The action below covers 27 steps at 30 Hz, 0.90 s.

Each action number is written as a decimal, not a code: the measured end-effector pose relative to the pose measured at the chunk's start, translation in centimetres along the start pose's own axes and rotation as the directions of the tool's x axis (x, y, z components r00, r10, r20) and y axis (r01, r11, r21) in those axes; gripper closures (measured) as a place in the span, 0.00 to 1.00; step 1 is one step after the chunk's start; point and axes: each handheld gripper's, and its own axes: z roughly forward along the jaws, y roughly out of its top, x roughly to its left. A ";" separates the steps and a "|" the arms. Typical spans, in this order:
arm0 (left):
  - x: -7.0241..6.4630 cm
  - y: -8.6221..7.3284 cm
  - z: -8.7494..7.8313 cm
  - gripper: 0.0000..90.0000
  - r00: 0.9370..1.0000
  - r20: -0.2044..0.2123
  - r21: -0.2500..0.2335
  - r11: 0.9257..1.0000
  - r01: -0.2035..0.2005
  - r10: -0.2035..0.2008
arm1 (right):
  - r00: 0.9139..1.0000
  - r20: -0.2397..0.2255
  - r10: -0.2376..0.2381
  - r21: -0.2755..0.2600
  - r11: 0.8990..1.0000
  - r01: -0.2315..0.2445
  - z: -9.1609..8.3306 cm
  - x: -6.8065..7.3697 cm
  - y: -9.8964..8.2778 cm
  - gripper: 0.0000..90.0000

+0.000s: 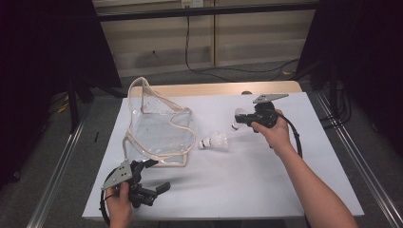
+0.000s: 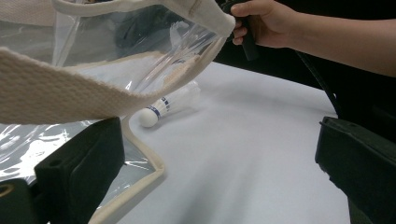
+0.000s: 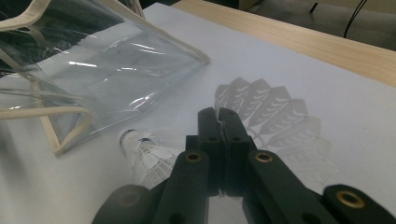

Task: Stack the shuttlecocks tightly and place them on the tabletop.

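Feathered shuttlecock [image 3: 275, 126] pinched in right tongs [image 3: 219, 114].

the shuttlecock [image 2: 170, 105] is white with a blue band. the bag [image 1: 159, 130] is see-through with cream edges. the tongs [image 3: 219, 123] are black. the table [image 1: 247, 175] is white.

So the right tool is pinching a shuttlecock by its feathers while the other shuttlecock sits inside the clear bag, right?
Not quite. The right tool does pinch a shuttlecock by its feathers, but the other shuttlecock lies on the white table beside the clear bag, not inside it. The high view shows this.
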 end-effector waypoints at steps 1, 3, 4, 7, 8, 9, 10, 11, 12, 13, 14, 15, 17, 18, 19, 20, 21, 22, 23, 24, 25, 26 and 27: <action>0.0 0.0 0.0 0.02 1.000 0.000 0.001 1.000 0.001 -0.001 | 1.000 -0.001 0.004 -0.004 1.000 -0.004 -0.1 0.0 -0.1 0.99; 0.0 0.0 0.0 0.02 1.000 0.000 -0.001 1.000 0.002 -0.002 | 1.000 0.000 0.001 -0.006 1.000 -0.001 -0.3 0.0 -0.2 0.99; 0.0 0.0 0.0 0.02 1.000 -0.001 -0.001 1.000 0.001 -0.001 | 1.000 -0.003 0.004 -0.007 1.000 -0.004 -0.4 0.0 -0.3 0.99; 0.0 0.0 -0.1 0.02 1.000 0.000 -0.004 1.000 0.001 -0.001 | 1.000 -0.009 0.011 -0.017 1.000 -0.011 -0.7 0.0 -0.6 0.99; 0.0 0.0 -0.1 0.02 1.000 -0.001 -0.004 1.000 0.001 -0.001 | 1.000 -0.008 0.009 -0.019 1.000 -0.009 -0.8 0.0 -0.8 0.99; 0.0 0.0 -0.1 0.02 1.000 -0.002 -0.003 1.000 0.000 0.000 | 1.000 -0.006 0.007 -0.019 1.000 -0.007 -0.8 0.0 -0.9 0.99; 0.0 0.0 -0.1 0.02 1.000 -0.001 -0.003 1.000 0.002 -0.002 | 1.000 -0.005 0.010 -0.020 1.000 -0.010 -0.9 0.0 -0.9 0.99; 0.0 0.0 -0.1 0.02 1.000 -0.001 -0.004 1.000 0.002 -0.002 | 1.000 -0.007 0.015 -0.023 1.000 -0.015 -0.9 0.0 -1.0 0.99; 0.0 0.0 -0.1 0.02 1.000 -0.001 -0.005 1.000 0.001 -0.001 | 1.000 -0.008 0.015 -0.027 1.000 -0.015 -1.0 0.0 -1.1 0.99; 0.0 0.1 -0.1 0.02 1.000 -0.001 -0.003 1.000 0.000 0.000 | 1.000 -0.007 0.016 -0.027 0.999 -0.016 -1.1 0.1 -1.2 0.99; -0.1 0.0 -0.1 0.02 1.000 0.000 -0.004 1.000 0.000 0.000 | 1.000 -0.004 0.010 -0.030 1.000 -0.010 -1.1 0.1 -1.3 0.99; -0.1 0.0 0.0 0.02 1.000 -0.002 -0.004 1.000 0.000 0.000 | 1.000 -0.006 0.014 -0.030 0.999 -0.015 -1.2 0.1 -1.3 0.99; -0.1 0.0 0.0 0.02 1.000 -0.001 -0.003 1.000 0.002 -0.002 | 1.000 -0.006 0.012 -0.030 0.999 -0.012 -1.3 0.0 -1.5 0.99; -0.1 0.1 0.0 0.02 1.000 -0.001 -0.003 1.000 0.000 0.000 | 1.000 -0.006 0.015 -0.031 0.999 -0.015 -1.4 0.0 -1.5 0.99; -0.1 0.1 0.0 0.02 1.000 0.000 -0.003 1.000 0.000 0.000 | 1.000 -0.007 0.016 -0.032 0.999 -0.016 -1.4 0.0 -1.6 0.99; -0.1 0.1 0.0 0.02 1.000 0.001 -0.001 1.000 -0.001 0.001 | 1.000 -0.005 0.014 -0.032 0.999 -0.014 -1.5 0.0 -1.7 0.99; -0.1 0.0 0.0 0.02 1.000 0.001 -0.001 1.000 0.000 0.000 | 1.000 -0.006 0.015 -0.034 0.999 -0.015 -1.5 0.0 -1.7 0.99; -0.1 0.0 0.0 0.02 1.000 0.002 0.000 1.000 -0.001 0.001 | 1.000 -0.005 0.016 -0.035 0.999 -0.016 -1.5 0.1 -1.8 0.99; -0.1 0.0 0.0 0.02 1.000 0.002 0.000 1.000 -0.001 0.001 | 1.000 -0.005 0.018 -0.038 0.999 -0.018 -1.6 0.1 -1.9 0.99; -0.1 0.0 0.0 0.02 1.000 0.002 0.000 1.000 0.000 0.000 | 1.000 -0.008 0.020 -0.040 0.999 -0.020 -1.6 0.1 -2.0 0.99; -0.1 0.0 0.0 0.02 1.000 0.002 0.000 1.000 0.000 0.000 | 1.000 -0.009 0.021 -0.040 0.999 -0.021 -1.6 0.1 -2.1 0.99; -0.1 0.0 0.0 0.02 1.000 0.002 0.002 1.000 -0.002 0.002 | 1.000 -0.011 0.021 -0.039 0.999 -0.021 -1.6 0.1 -2.1 0.99; -0.1 0.0 0.1 0.02 1.000 0.003 0.003 1.000 -0.002 0.002 | 1.000 -0.013 0.025 -0.038 0.999 -0.025 -1.6 0.1 -2.2 0.99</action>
